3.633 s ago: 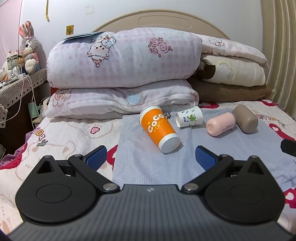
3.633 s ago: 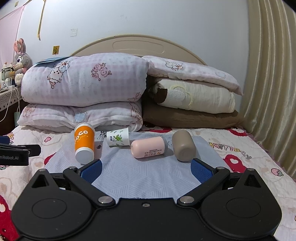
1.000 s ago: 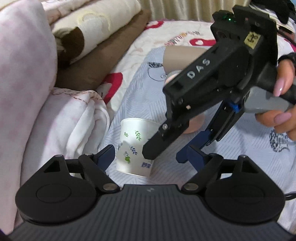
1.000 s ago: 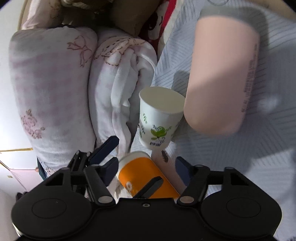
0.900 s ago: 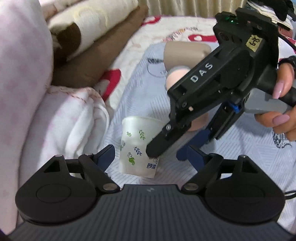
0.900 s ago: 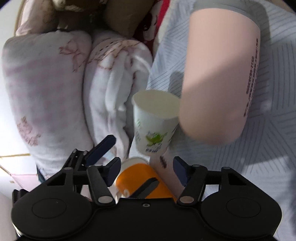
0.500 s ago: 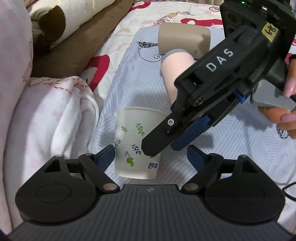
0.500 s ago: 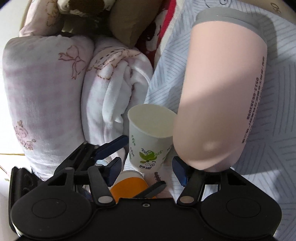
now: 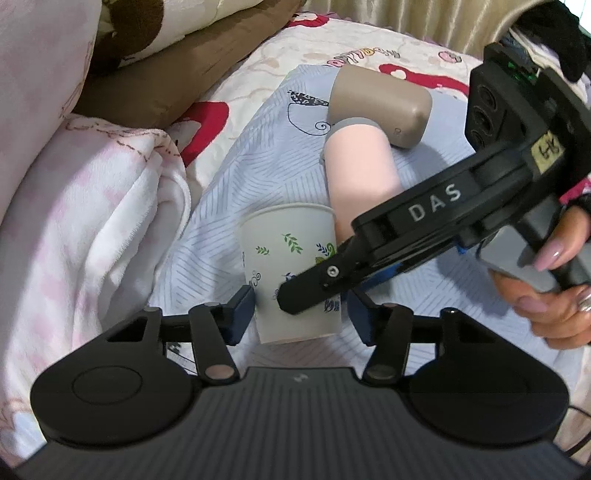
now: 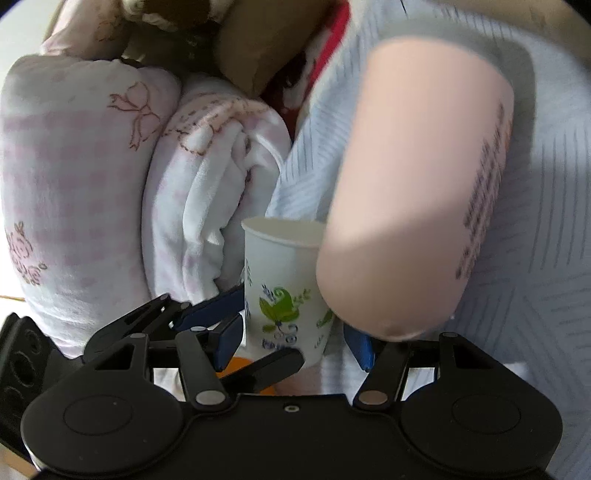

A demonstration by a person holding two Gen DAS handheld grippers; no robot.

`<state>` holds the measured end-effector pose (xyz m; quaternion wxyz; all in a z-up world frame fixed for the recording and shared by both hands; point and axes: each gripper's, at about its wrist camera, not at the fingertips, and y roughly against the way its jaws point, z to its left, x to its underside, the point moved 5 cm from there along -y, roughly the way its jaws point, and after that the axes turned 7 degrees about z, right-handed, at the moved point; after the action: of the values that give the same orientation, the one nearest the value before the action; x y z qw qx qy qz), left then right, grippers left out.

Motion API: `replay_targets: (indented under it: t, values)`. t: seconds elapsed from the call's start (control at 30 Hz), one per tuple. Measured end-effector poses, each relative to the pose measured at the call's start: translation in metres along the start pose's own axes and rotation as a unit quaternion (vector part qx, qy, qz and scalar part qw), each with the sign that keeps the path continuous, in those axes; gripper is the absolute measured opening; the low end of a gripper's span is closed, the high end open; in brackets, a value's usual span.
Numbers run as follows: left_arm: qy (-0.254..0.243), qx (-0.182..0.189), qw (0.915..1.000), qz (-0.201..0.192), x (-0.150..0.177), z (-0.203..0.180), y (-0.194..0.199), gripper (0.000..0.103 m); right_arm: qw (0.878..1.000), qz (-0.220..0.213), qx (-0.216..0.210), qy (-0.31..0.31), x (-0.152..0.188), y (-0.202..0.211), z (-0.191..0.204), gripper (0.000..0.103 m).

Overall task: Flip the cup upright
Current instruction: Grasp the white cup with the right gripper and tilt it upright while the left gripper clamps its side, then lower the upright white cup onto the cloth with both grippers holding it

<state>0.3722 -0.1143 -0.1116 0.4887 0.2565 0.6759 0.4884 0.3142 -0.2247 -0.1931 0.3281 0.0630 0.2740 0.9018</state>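
Two grippers, left (image 9: 301, 308) and right (image 10: 293, 338), fingers pinching paper cup (image 9: 291, 273) (leaf print).

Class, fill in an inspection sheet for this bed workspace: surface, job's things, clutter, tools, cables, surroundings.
Surface: blue-grey striped cloth over a printed bedsheet.
Job's things: leaf-print paper cup, apparently on its side, wide end toward the pink bottle.
Clutter: pink bottle and tan bottle lying down, touching; orange cup mostly hidden.
Tools: left tool and right tool both straddle the paper cup; firm grip cannot be confirmed.
Cables: thin dark cable at the frame edge.
Surroundings: folded pink blankets, brown pillow, curtain.
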Motion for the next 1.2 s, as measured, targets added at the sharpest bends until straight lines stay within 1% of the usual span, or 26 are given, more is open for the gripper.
replay_targets:
  t: [0.07, 0.17, 0.33, 0.43, 0.53, 0.63, 0.8, 0.9, 0.93, 0.97, 1.0, 1.03, 1.07, 1.1, 1.17, 1.2]
  values:
    - [0.013, 0.004, 0.9999, 0.0, 0.001, -0.002, 0.0, 0.051, 1.0, -0.009, 0.011, 0.017, 0.0, 0.001, 0.002, 0.065]
    - [0.022, -0.008, 0.9997, 0.005, 0.003, -0.008, 0.0, 0.051, 0.999, -0.012, 0.016, 0.026, 0.003, 0.002, 0.003, 0.062]
    - [0.055, -0.014, 0.9982, 0.02, 0.003, -0.017, 0.001, 0.051, 0.999, 0.003, 0.021, 0.029, 0.009, 0.006, 0.002, 0.062]
    - [0.059, -0.03, 0.9975, 0.025, 0.007, -0.031, 0.001, 0.051, 0.999, 0.024, 0.018, 0.015, 0.014, 0.008, -0.002, 0.062]
    - [0.075, -0.047, 0.9955, 0.033, 0.009, -0.045, 0.003, 0.051, 0.998, 0.055, 0.019, -0.003, 0.021, 0.013, -0.004, 0.061]
    - [0.098, -0.037, 0.9934, 0.045, 0.012, -0.058, 0.005, 0.051, 0.996, 0.08, 0.034, 0.0, 0.031, 0.022, -0.004, 0.061]
    - [0.129, -0.014, 0.9905, 0.046, 0.02, -0.084, 0.007, 0.051, 0.992, 0.113, 0.051, -0.004, 0.046, 0.044, -0.012, 0.061]
    - [0.158, 0.003, 0.9863, 0.045, 0.026, -0.1, 0.008, 0.051, 0.989, 0.136, 0.064, -0.007, 0.054, 0.058, -0.019, 0.061]
    - [0.175, 0.003, 0.9833, 0.051, 0.029, -0.105, 0.007, 0.051, 0.988, 0.141, 0.067, -0.007, 0.057, 0.063, -0.021, 0.061]
    - [0.198, 0.012, 0.9782, 0.062, 0.031, -0.107, 0.005, 0.052, 0.988, 0.142, 0.063, -0.012, 0.06, 0.068, -0.024, 0.061]
    - [0.226, 0.029, 0.9712, 0.068, 0.036, -0.108, 0.003, 0.052, 0.988, 0.144, 0.059, -0.018, 0.065, 0.074, -0.026, 0.061]
    - [0.254, 0.045, 0.9637, 0.07, 0.04, -0.11, 0.001, 0.052, 0.986, 0.15, 0.064, -0.016, 0.071, 0.08, -0.029, 0.061]
    - [0.264, 0.052, 0.9612, 0.063, 0.044, -0.112, 0.002, 0.052, 0.986, 0.149, 0.067, -0.011, 0.074, 0.084, -0.03, 0.061]
    - [0.262, 0.054, 0.9621, 0.052, 0.046, -0.116, 0.003, 0.052, 0.986, 0.151, 0.069, -0.007, 0.078, 0.088, -0.032, 0.06]
    - [0.28, 0.058, 0.9577, 0.036, 0.052, -0.12, 0.003, 0.052, 0.985, 0.156, 0.069, -0.006, 0.08, 0.091, -0.034, 0.059]
    - [0.284, 0.056, 0.9568, 0.029, 0.055, -0.122, 0.004, 0.052, 0.985, 0.159, 0.071, -0.005, 0.08, 0.093, -0.035, 0.059]
